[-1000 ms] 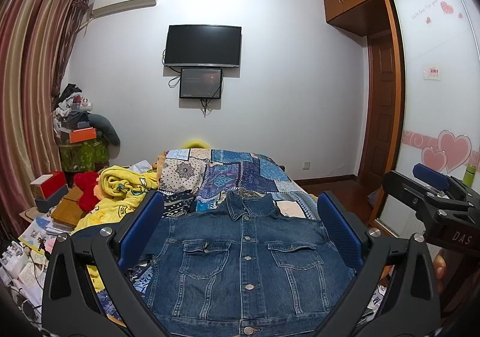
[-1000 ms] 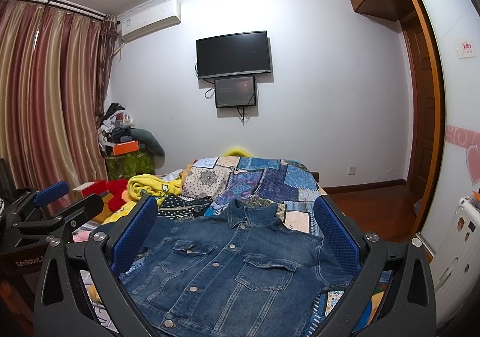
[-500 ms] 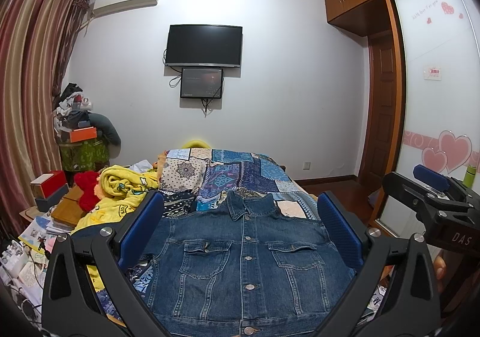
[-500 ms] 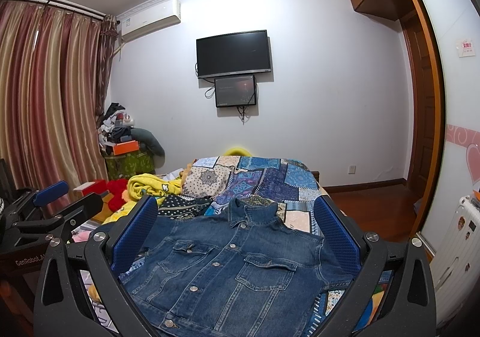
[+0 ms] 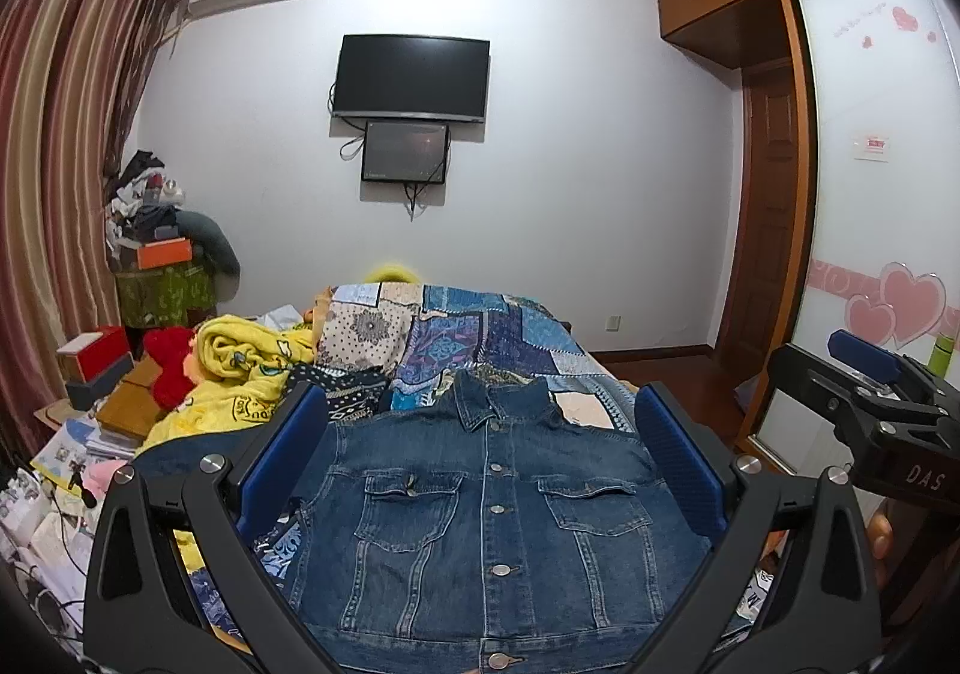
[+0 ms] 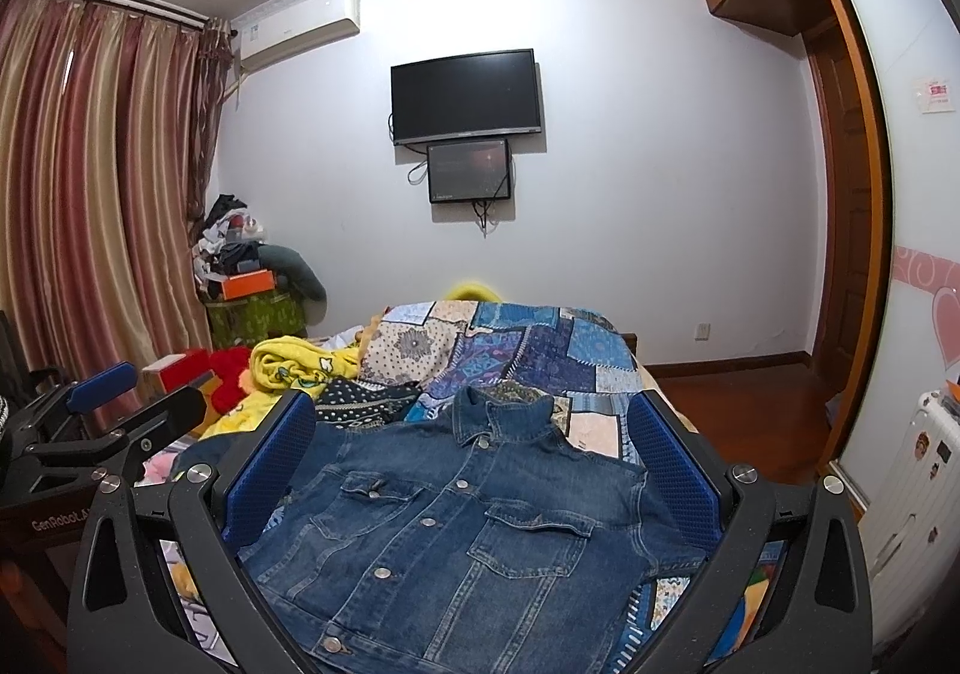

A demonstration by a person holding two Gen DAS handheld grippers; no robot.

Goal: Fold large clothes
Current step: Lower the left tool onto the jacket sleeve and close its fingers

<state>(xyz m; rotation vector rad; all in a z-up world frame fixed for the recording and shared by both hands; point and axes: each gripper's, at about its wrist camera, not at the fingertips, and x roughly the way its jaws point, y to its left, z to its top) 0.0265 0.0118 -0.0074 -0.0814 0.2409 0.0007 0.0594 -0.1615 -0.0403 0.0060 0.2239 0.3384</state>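
A blue denim jacket (image 5: 492, 518) lies flat and buttoned, front side up, on the patchwork bedspread (image 5: 468, 338), collar toward the far wall. My left gripper (image 5: 480, 434) hovers above its near part, open, nothing between the blue pads. In the right wrist view the same jacket (image 6: 444, 530) lies below my right gripper (image 6: 474, 434), which is also open and empty. The right gripper (image 5: 864, 386) shows at the right edge of the left wrist view; the left gripper (image 6: 102, 422) shows at the left edge of the right wrist view. The sleeves look tucked out of sight.
A yellow blanket (image 5: 240, 368) and a red plush toy (image 5: 168, 362) are heaped on the bed's left side. Boxes and papers (image 5: 90, 410) crowd the left floor. A wardrobe with heart stickers (image 5: 876, 254) stands on the right, a white radiator (image 6: 912, 494) beside it.
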